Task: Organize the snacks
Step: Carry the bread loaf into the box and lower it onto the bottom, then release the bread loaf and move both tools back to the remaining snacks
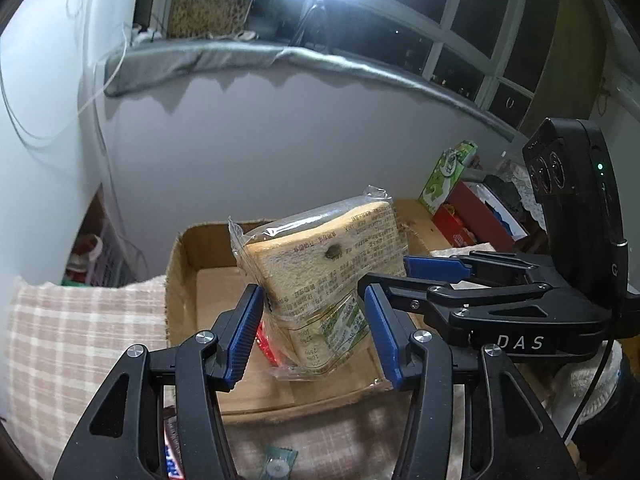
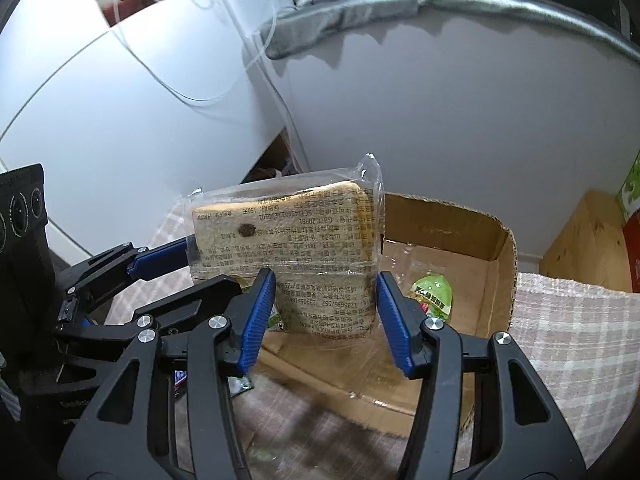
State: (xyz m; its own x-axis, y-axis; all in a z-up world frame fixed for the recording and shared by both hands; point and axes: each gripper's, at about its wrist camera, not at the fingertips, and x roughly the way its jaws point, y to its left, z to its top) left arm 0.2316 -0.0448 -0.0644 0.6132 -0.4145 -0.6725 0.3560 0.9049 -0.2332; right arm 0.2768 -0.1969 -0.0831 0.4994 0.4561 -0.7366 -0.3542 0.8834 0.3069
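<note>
Night fills the window panes behind a pale wall, and a plaid cloth point(image 1: 76, 344) covers the worktop, on which an open cardboard box point(image 1: 180, 280) stands.

Only the left wrist view shows the bright lamp at 12 o'clock, the window at 1 to 2 o'clock, a green carton point(image 1: 446, 178) and a red box point(image 1: 476, 216) at 2 to 3 o'clock beyond the cardboard box, and a candy bar point(image 1: 170, 448) lying on the cloth at 7 o'clock under the tool. Only the right wrist view shows the white cabinet doors at 9 to 10 o'clock and a green jelly cup point(image 2: 434, 294) lying inside the box at 4 o'clock from the bread.

Held in the air over the near part of the box is a packaged bread slice point(image 1: 328, 264): a thick tan slice in clear wrap, printed with dense dark text, with one dark spot on its face and a green label near the lower end. Crimped wrapper ends stick out at top and bottom.

Both tools hold it at once. The left tongs point(image 1: 316, 336) are clamped on its lower part, blue pads at either side. The right tongs point(image 2: 326, 312) are clamped on it likewise, reaching in from 3 o'clock in the left view.

Inside the box, a red wrapper point(image 1: 266, 344) shows just behind the bread in the left view.
</note>
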